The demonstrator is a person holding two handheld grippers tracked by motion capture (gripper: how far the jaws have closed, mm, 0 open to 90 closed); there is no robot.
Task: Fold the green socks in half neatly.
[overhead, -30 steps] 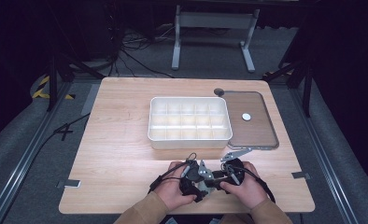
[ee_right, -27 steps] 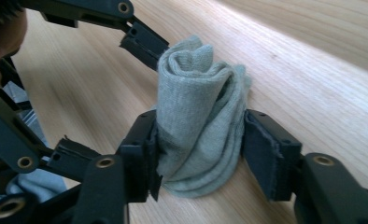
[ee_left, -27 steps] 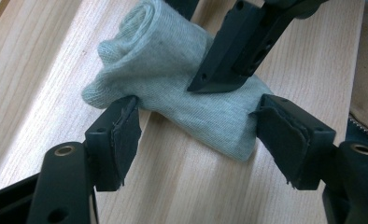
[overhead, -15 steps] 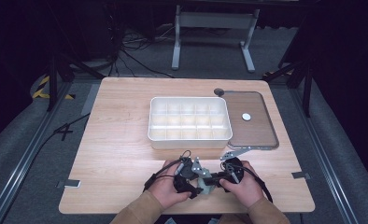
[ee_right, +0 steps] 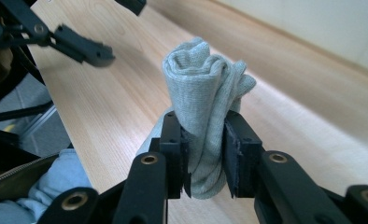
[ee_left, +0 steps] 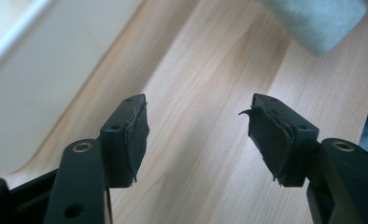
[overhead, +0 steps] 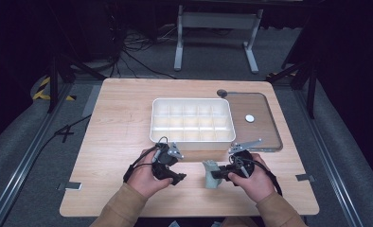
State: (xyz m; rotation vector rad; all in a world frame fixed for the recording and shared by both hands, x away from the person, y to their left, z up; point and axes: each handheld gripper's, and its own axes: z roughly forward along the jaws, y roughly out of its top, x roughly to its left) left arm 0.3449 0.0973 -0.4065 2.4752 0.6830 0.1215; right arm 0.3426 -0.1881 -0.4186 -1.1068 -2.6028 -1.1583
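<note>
Right gripper view: right tool (ee_right: 205,161) clamps a rolled grey sock (ee_right: 205,93) mid-body, just in front of the white compartment tray (overhead: 192,137). Soft, light, squashes readily; grip the thick middle. Left tool (ee_left: 198,140) gapes wide, empty, beside it.

The bench (overhead: 118,123) is a light wooden top filling the middle of the high view. A white compartment tray (overhead: 192,121) sits on it just right of centre. Beside the tray, toward the right of the frame, lies a grey rounded-corner mat (overhead: 255,123) with a small white disc (overhead: 249,118) on it. A dark round spot (overhead: 221,92) sits at the mat's upper left corner.
</note>
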